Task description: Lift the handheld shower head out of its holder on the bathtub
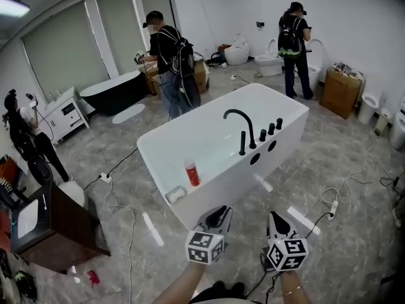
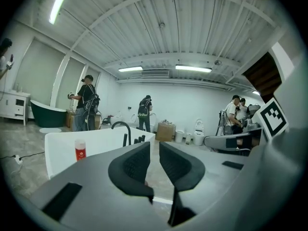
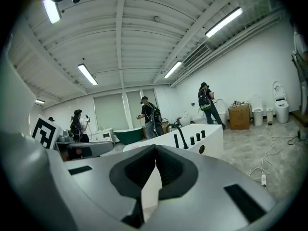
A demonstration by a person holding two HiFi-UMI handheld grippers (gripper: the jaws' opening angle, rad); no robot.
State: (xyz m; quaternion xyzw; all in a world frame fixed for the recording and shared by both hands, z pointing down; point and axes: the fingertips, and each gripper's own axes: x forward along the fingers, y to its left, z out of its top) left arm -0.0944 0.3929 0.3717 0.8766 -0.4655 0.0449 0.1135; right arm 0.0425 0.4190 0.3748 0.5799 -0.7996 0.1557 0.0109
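A white bathtub (image 1: pixel 223 183) stands in the middle of the room. On its near rim are a black arched faucet (image 1: pixel 239 114), the slim black handheld shower head (image 1: pixel 242 143) upright in its holder, and three black knobs (image 1: pixel 271 128). Both grippers hover short of the tub's near corner, pointing at it. My left gripper (image 1: pixel 218 211) has its jaws a narrow slit apart, empty (image 2: pixel 154 146). My right gripper (image 1: pixel 276 218) is shut with nothing in it (image 3: pixel 155 148). The shower head (image 2: pixel 124 139) shows ahead in the left gripper view, and in the right gripper view the shower head (image 3: pixel 176 140) is also ahead.
A red bottle (image 1: pixel 192 173) and a soap dish (image 1: pixel 175 194) sit on the tub's near end. Cables and a power strip (image 1: pixel 333 206) lie on the floor to the right. A dark cabinet (image 1: pixel 57 227) stands at left. Several people, a black tub (image 1: pixel 114 90), toilets and a cardboard box (image 1: pixel 342 90) are farther back.
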